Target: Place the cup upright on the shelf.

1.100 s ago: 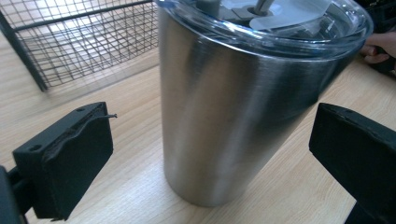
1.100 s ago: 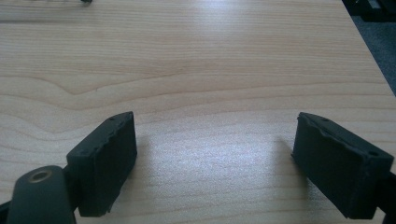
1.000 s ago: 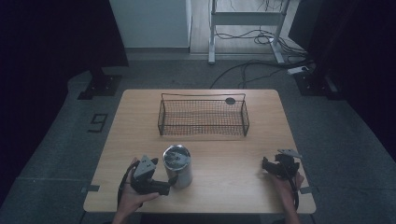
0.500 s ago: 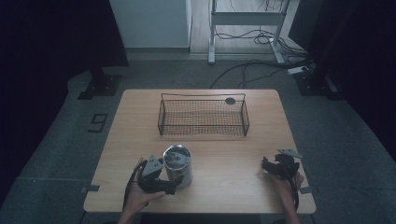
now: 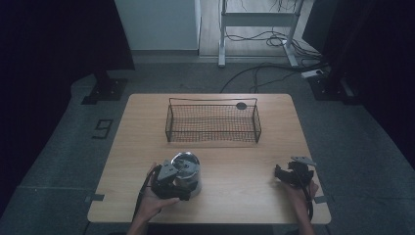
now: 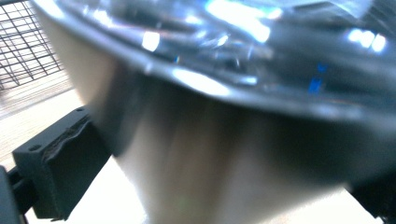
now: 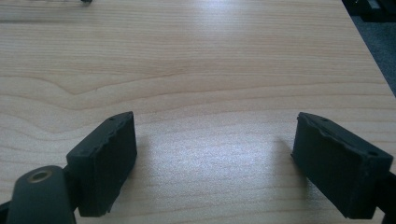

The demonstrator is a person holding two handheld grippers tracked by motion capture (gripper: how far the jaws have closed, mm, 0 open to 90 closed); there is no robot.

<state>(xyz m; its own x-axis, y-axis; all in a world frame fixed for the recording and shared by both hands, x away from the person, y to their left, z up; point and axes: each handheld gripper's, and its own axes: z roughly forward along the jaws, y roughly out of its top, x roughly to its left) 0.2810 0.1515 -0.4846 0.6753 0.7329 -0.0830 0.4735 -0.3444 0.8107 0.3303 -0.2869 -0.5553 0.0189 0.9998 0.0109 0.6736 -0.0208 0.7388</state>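
Observation:
A shiny metal cup (image 5: pixel 186 166) stands upright near the table's front left. My left gripper (image 5: pixel 182 185) reaches in from the front left, its jaws on either side of the cup's body. In the left gripper view the blurred cup (image 6: pixel 219 116) sits very close between the jaws. A small gap shows beside the left pad (image 6: pixel 60 168), so the left gripper (image 6: pixel 219 191) is open around it. My right gripper (image 5: pixel 282 175) rests low at the front right. The right gripper (image 7: pixel 215 158) is open wide over bare wood.
A black wire basket (image 5: pixel 213 122) stands at the back middle of the wooden table (image 5: pixel 244 166), with a small dark round object (image 5: pixel 241 105) just behind its right end. Bare wood lies between the cup and my right gripper.
My left gripper has moved right and forward from beside the cup until its jaws flank it. The right gripper has stayed where it was.

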